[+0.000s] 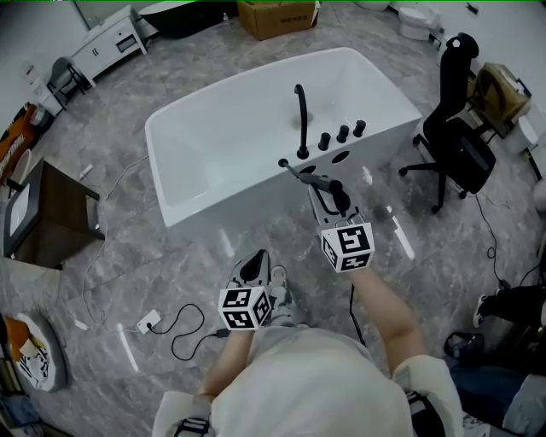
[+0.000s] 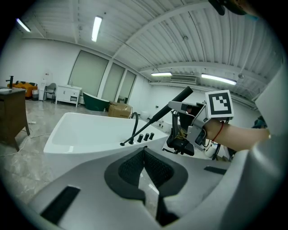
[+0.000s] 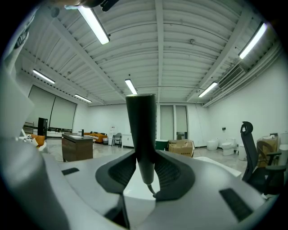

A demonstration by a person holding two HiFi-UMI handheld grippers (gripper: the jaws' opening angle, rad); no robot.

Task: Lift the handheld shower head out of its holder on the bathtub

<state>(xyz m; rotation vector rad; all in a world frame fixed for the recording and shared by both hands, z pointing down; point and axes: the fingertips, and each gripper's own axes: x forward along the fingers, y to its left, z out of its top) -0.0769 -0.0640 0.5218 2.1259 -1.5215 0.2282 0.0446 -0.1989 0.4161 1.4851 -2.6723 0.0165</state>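
A slim black shower head is lifted off the white bathtub and hangs over the floor just in front of the tub's deck. My right gripper is shut on its handle, which stands upright between the pads, with the hose leaving its lower end. From the left gripper view the wand slants up to the right above the tub. The black spout and three knobs stand on the deck. My left gripper is low over the floor, its jaws closed on nothing.
A black office chair stands right of the tub. A dark wooden cabinet is at the left, with a cardboard box and a toilet behind the tub. A cable with a plug lies on the marble floor near my feet.
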